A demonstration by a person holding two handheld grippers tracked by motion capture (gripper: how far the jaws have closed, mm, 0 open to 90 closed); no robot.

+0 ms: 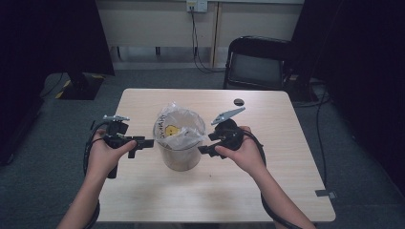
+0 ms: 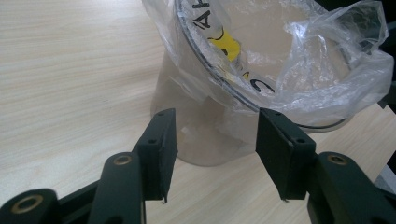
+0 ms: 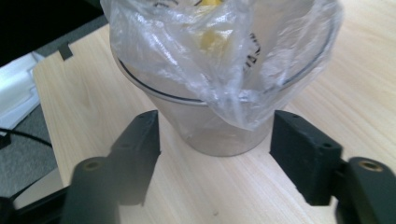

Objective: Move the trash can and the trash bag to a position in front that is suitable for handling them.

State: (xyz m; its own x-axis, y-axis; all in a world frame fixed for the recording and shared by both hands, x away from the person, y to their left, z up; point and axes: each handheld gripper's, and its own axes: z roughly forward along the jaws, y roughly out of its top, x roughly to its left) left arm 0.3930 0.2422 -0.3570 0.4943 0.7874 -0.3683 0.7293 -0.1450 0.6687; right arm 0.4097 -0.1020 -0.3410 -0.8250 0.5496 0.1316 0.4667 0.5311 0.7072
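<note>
Plainly, the plastic bag (image 1: 179,125) lining the translucent bin (image 1: 180,155) at the middle of the surface (image 1: 267,186) looks thin, light, slippery and easily torn; pinch its overhanging edge at the rim. Left gripper (image 1: 143,143) and right gripper (image 1: 204,150) flank it, jaws parted, holding nothing.

High view overhead; gripper views close — facing bin (image 2: 201,135) (shared).

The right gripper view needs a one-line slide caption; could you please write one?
Open right tool faces a translucent bin lined with a clear plastic bag on a wooden table.
</note>
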